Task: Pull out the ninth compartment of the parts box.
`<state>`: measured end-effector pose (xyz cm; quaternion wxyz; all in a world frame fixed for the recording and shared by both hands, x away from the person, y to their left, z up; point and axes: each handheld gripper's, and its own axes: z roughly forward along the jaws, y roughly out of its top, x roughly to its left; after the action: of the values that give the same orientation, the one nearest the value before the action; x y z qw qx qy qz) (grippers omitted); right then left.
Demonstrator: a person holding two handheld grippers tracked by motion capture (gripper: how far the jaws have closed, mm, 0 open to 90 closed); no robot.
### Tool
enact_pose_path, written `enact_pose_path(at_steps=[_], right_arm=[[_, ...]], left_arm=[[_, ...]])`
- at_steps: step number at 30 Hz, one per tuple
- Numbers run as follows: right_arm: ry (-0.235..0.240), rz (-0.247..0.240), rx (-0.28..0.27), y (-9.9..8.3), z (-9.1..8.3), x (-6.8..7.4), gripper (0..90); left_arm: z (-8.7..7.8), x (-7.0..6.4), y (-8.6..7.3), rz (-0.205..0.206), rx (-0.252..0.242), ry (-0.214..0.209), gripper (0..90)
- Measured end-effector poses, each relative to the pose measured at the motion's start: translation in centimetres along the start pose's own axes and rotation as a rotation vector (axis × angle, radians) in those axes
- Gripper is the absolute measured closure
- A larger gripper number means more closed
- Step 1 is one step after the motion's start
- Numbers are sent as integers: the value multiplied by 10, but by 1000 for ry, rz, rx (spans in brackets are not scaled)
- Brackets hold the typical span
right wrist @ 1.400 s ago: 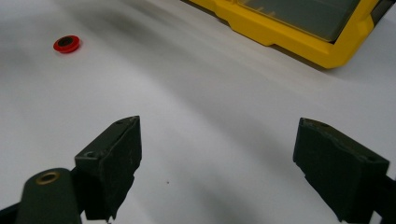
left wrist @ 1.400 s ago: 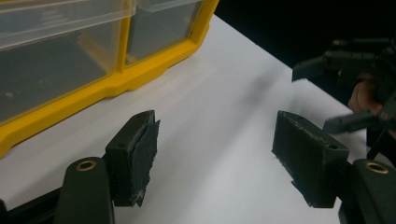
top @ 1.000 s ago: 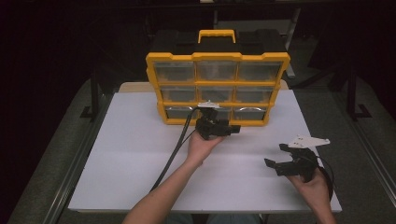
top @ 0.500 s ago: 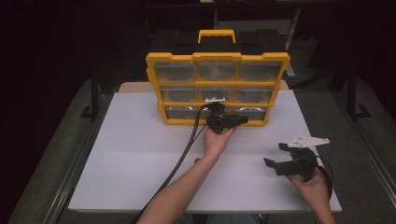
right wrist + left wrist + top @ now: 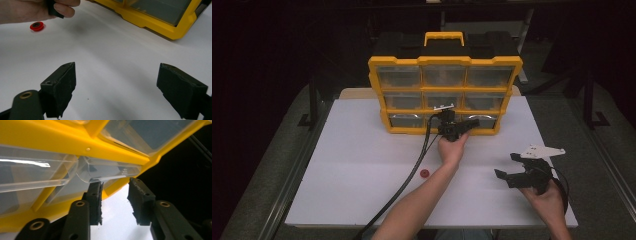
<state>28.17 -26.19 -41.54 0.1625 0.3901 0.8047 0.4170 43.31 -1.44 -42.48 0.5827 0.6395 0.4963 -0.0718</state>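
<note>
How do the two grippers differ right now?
The left gripper is up at the yellow organizer's bottom row, jaws partly open around a clear drawer's lip; the right gripper sits back over bare table, well short of the organizer. The right's jaws gape wider and hold nothing. Both are black and hand-held.
</note>
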Motion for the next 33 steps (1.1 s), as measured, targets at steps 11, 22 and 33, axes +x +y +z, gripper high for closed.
enact_pose_path(at_steps=[11,22,33], right_arm=[[2,16,-11,-1,-3,-2,149],[8,16,-8,-2,-3,-2,149],[15,20,-5,-3,-2,-2,149]], left_arm=[[8,-3,-4,0,-38,17,707],[10,-4,-8,-45,-64,14,741],[7,-8,-13,-56,-95,47,757]])
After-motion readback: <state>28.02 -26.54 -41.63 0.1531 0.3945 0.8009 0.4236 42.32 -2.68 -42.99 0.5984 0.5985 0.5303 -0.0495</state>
